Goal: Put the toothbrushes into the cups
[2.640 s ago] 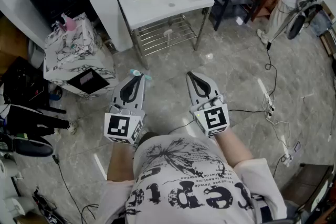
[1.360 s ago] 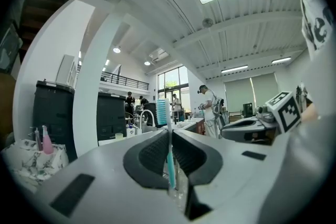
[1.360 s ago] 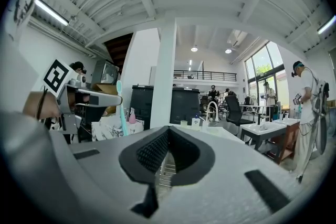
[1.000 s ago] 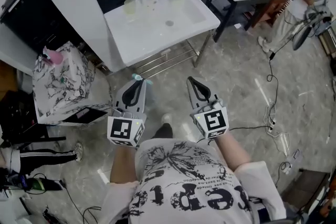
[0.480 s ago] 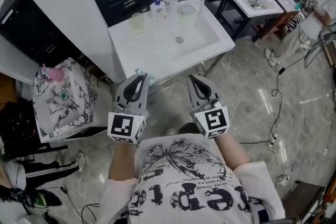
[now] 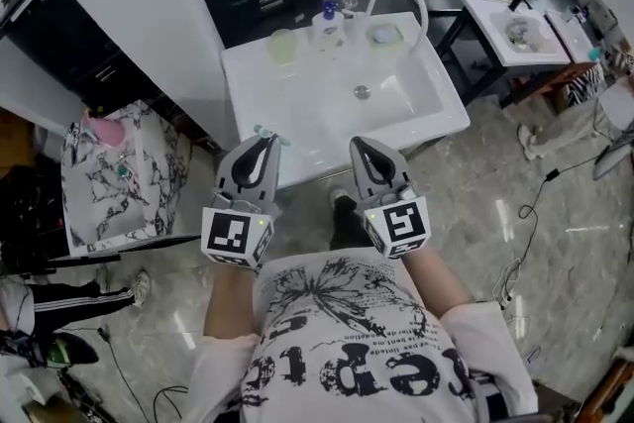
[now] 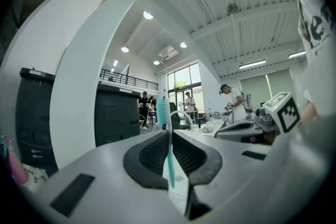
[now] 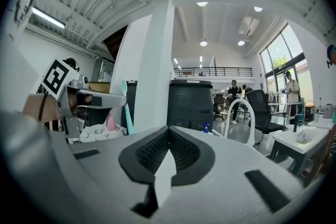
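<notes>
Though head view shows only its tip, toothbrush pinched upright in left gripper, right gripper pressed together

bright overhead ceiling lights, sharp, fisheye-warped edges.

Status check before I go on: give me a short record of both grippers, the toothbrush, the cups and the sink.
left gripper: jaws shut on toothbrush
right gripper: jaws shut, nothing between them
toothbrush: teal, upright, bristle end above the jaws, not yet in a cup
cups: green cup and clear cup at the back of the sink, on either side of the soap bottle
sink: white, directly ahead of both grippers
</notes>
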Demonstrator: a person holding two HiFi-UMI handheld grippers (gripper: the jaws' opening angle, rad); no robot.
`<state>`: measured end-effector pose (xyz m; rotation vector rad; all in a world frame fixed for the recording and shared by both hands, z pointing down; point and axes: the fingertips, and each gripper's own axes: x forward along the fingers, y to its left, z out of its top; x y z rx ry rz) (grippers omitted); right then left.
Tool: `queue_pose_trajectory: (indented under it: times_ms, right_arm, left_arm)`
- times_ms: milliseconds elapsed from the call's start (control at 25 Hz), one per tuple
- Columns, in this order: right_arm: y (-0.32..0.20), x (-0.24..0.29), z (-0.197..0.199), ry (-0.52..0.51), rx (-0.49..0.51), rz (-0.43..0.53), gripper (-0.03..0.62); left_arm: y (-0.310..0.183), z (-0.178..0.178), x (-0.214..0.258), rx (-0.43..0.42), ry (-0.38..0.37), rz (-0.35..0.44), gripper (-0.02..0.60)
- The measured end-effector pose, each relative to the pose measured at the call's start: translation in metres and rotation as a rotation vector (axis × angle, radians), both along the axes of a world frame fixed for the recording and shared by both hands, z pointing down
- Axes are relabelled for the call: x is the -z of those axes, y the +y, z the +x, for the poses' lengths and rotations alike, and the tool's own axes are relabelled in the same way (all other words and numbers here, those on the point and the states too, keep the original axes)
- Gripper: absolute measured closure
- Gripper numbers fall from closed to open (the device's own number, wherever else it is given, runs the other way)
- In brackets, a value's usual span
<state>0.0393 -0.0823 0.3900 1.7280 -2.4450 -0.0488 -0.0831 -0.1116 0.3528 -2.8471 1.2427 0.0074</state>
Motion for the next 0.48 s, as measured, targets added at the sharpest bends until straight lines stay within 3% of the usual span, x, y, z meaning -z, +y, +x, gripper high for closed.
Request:
queue_pose_trajectory:
  times_ms: [480]
  right_arm:
    - [-0.161,-0.005,0.045,-0.009,0.216,-0.028,0.601]
  left_arm:
    - [-0.139,0.045,-0.003,0.189,-0.030,-0.005,0.556]
